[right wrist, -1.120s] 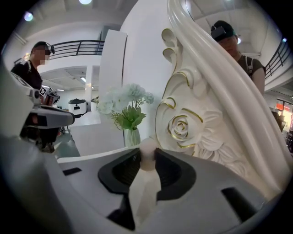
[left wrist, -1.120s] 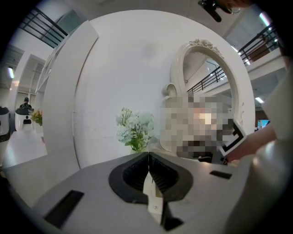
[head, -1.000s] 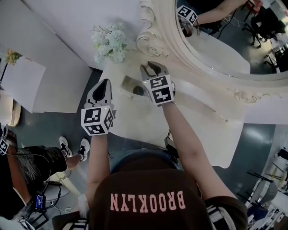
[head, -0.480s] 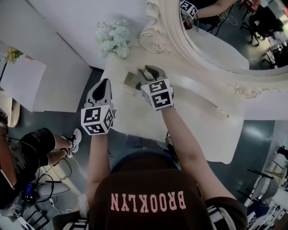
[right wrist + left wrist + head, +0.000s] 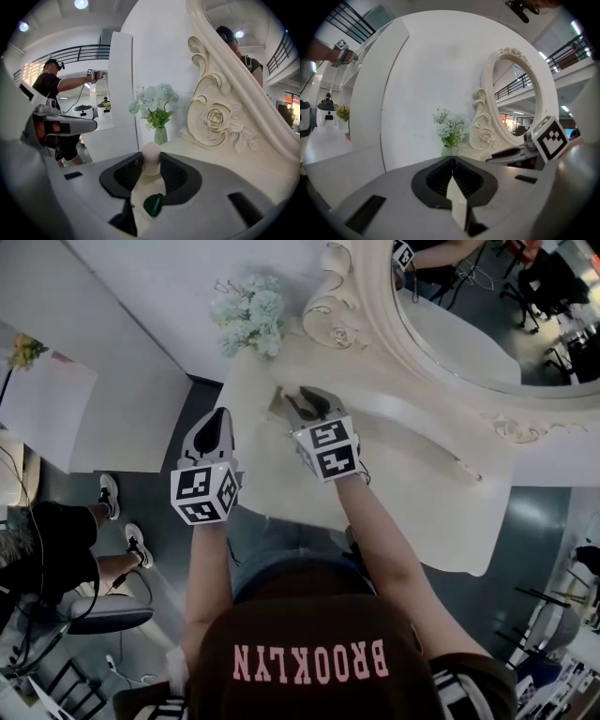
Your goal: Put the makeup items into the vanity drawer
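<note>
The right gripper (image 5: 314,397) is reaching over the cream tabletop (image 5: 412,502) of the vanity, close to the carved cream frame of the oval mirror (image 5: 330,320). Its jaws have just been opening, and a pale cream, round-topped makeup item (image 5: 151,158) is standing between their tips, with both pads looking to be touching its sides. Below it, a small dark green rounded item (image 5: 153,205) is lying on a pale surface under the jaws. Just left of this gripper, a greyish rectangular recess (image 5: 278,399), which may be the open drawer, is showing only in part. The left gripper (image 5: 221,414) is hovering at the tabletop's left edge, its jaws resting together with nothing between them. A bunch of pale blue-white flowers in a vase (image 5: 248,310) is standing at the tabletop's far corner.
</note>
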Tool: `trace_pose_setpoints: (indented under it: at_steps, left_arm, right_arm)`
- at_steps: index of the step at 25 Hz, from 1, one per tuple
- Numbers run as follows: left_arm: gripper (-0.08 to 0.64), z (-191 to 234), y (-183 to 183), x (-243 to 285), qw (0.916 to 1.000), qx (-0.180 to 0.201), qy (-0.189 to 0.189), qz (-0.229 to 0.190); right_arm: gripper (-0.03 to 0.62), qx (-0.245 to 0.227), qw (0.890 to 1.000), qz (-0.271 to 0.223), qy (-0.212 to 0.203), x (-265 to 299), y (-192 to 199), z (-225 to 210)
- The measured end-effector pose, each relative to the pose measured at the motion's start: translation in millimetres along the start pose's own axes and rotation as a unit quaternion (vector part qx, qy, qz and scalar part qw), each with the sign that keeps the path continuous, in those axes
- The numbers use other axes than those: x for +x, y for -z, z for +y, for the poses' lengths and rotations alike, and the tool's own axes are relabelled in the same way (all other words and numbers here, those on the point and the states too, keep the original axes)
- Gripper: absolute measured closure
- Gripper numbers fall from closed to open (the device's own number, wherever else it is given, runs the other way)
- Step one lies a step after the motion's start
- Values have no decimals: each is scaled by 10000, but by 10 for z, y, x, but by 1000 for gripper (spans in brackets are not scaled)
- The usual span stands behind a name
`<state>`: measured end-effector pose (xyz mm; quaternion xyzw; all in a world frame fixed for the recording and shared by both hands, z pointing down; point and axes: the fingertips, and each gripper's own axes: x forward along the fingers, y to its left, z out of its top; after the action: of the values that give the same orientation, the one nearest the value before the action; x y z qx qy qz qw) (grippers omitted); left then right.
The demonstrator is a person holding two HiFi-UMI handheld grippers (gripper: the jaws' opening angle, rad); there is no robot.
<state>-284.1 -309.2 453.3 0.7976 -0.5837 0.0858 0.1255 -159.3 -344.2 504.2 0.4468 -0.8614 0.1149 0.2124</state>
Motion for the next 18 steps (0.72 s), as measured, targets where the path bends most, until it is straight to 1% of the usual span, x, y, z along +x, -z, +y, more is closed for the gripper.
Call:
trace_pose_setpoints:
  at_steps: [5,8,11,14,18]
  left_arm:
    - [554,95,83,0,9999,-54,83,75]
    - [554,141,121,26,9997,-132,165,122]
    - [554,196,131,57,9994,-179,244,137]
    - [554,237,139,91,9991,-209,335,154]
    - [554,256,148,131,9985,-218,480,170]
  right_arm:
    - [482,186,9995,253,54,70,229,101]
    - [478,293,9987,371,177,119,323,107]
    - [459,382,9975,480,348,156,330,95]
    - [420,491,9963,544,449,161,350,66]
    - [416,541,9961,446,538,104,297,67]
